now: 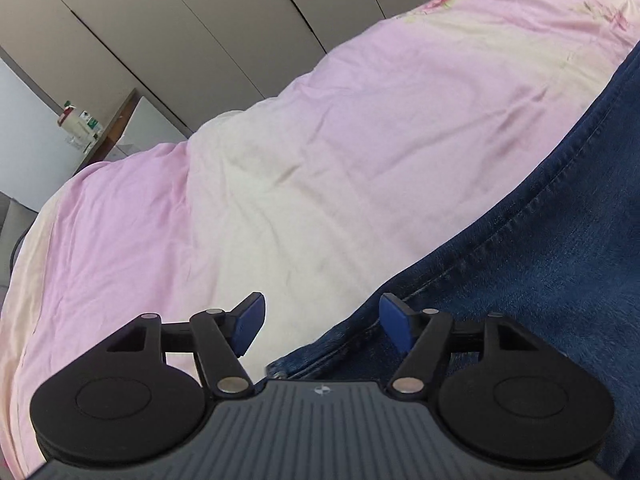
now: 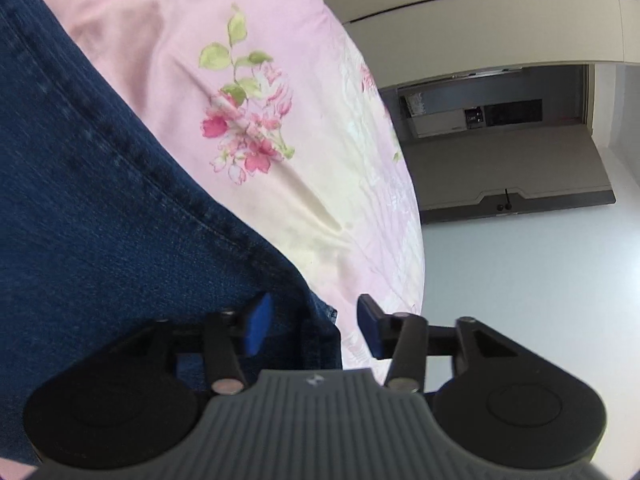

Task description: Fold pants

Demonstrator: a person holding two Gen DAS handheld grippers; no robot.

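- The jeans (image 1: 560, 272) lie on a pink sheet (image 1: 280, 152).
- The left gripper (image 1: 322, 322) hangs over their edge, jaws wide apart, gripping nothing.
- The right gripper (image 2: 316, 326) is parted over a denim corner, pads clear.

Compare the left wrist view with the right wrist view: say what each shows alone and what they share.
Left only: the left gripper, jaws wide open, and wardrobe doors. Right only: the right gripper, jaws open over the denim edge, a flower print and a doorway. Both: the blue jeans lying on the pink bedcover.
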